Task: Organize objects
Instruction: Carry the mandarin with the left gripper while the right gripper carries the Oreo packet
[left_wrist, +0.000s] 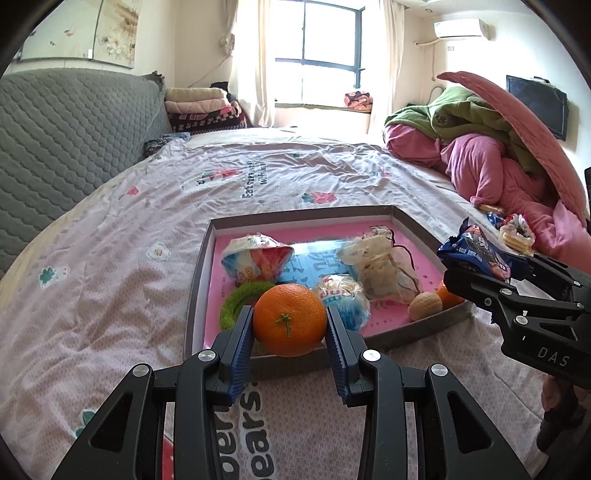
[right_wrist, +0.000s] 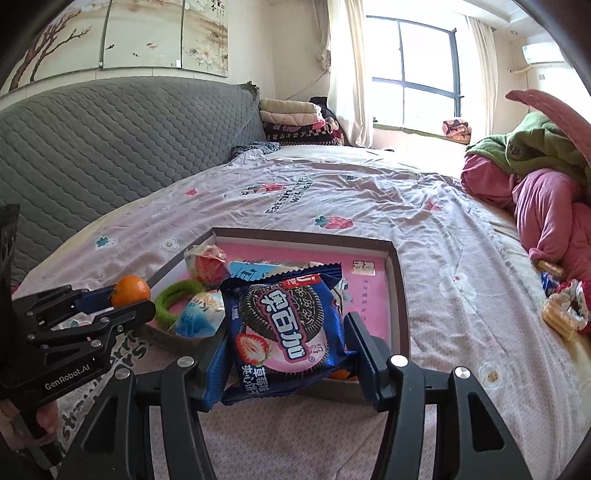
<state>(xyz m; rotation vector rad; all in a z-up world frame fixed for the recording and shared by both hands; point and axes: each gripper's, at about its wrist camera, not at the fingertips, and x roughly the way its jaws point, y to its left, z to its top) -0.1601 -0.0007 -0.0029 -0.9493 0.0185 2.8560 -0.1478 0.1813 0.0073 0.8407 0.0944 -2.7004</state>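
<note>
My left gripper (left_wrist: 290, 325) is shut on an orange (left_wrist: 290, 319) and holds it above the near left edge of a shallow grey box with a pink floor (left_wrist: 199, 273). My right gripper (right_wrist: 286, 332) is shut on a blue Oreo cookie packet (right_wrist: 284, 325) above the box's near edge (right_wrist: 402, 295). The box holds snack packets (left_wrist: 255, 258), a green ring (left_wrist: 240, 299), a clear bag (left_wrist: 384, 266), a walnut (left_wrist: 424, 305) and another orange (left_wrist: 448, 293). The right gripper with its packet (left_wrist: 476, 253) shows at the right of the left wrist view.
The box lies on a bed with a pink printed sheet (left_wrist: 110, 258). A grey quilted headboard (left_wrist: 66, 140) is on the left. A heap of pink and green bedding (left_wrist: 491, 147) is on the right, with loose biscuits and a scrunchie (right_wrist: 565, 310) beside it.
</note>
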